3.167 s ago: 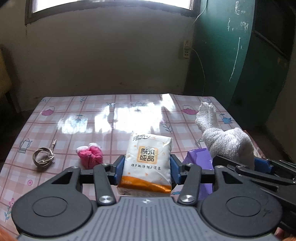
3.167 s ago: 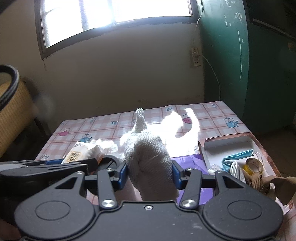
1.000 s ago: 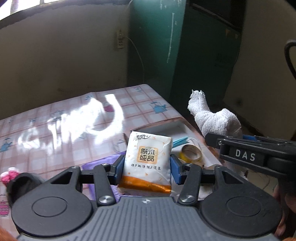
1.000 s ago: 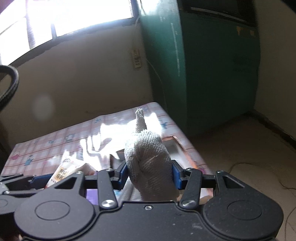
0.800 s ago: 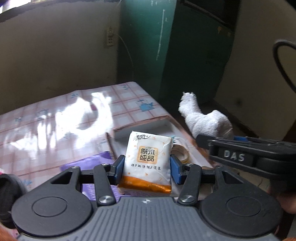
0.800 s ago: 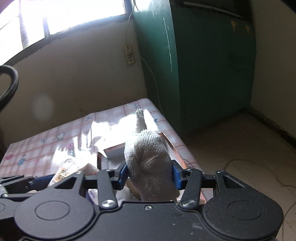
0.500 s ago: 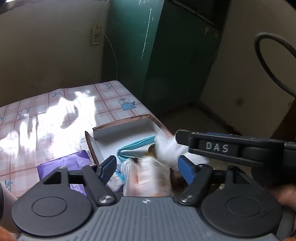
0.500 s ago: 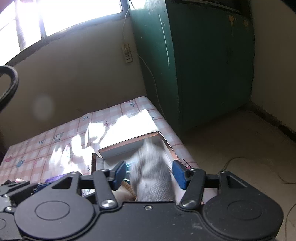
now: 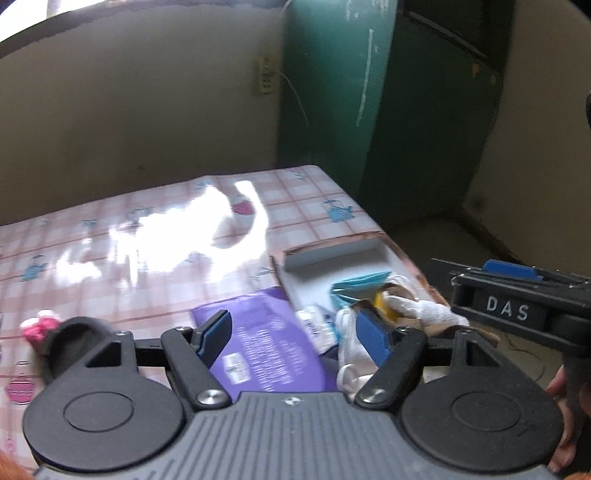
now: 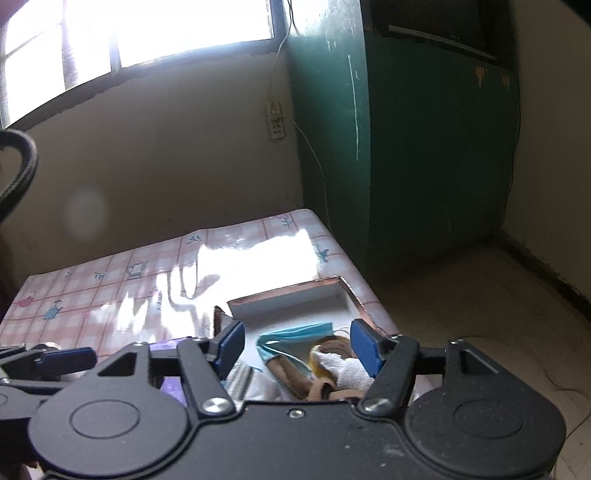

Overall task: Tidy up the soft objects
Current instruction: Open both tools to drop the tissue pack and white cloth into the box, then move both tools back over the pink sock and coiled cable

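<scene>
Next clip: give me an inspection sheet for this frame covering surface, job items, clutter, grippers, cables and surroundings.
Surface: table under a pink checked oilcloth, glare from the window.
Job's things: white towel and blue face mask in the shallow box; pink sock left on the table.
Clutter: purple packet beside the box.
Grippers: left hand-held gripper open; right hand-held gripper open.
Cables: white wire from the wall socket.
Surroundings: green cabinet, window.
</scene>
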`<state>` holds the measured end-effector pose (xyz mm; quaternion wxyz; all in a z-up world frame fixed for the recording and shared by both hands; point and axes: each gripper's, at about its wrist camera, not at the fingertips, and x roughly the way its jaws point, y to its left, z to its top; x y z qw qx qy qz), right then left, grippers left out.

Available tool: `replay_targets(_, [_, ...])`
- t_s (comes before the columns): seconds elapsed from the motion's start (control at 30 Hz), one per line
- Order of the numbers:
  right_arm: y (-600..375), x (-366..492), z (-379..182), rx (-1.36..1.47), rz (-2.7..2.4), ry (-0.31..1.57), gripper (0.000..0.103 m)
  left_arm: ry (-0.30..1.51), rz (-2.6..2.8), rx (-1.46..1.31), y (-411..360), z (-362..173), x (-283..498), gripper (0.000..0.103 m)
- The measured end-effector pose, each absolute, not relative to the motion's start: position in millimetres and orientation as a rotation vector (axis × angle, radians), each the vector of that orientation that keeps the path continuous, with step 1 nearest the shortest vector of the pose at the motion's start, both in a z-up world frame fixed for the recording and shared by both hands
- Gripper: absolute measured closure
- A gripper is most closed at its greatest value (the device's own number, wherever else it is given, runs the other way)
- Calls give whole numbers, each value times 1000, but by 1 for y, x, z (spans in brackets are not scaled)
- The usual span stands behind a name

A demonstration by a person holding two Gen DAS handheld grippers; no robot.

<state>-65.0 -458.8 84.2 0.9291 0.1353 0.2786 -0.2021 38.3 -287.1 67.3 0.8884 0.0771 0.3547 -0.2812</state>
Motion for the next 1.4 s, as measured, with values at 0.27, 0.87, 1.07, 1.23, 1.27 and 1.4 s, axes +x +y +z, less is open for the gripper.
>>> replay_targets(0.27, [-421,-58,91,246,-361,571,26,741,-491,139,-245,80,40,27])
replay_targets(0.87, [-327,-22,94,179,-214,604,26,734,-346,54,-157,93,46,27])
replay_targets(1.07, [-296,-7,93,153,-174,611,26,736,-303,27,-129,91,53,27])
replay_targets(1.23, [-272,6,91,139,-140,624,26,743,-268,0,-105,89,58,27])
replay_targets(1.27, [-267,9,90,135,-135,626,26,744,-260,-4,-101,88,59,27])
replay_targets(1.4, [-247,19,88,125,-106,635,26,747,-227,-26,-80,87,63,27])
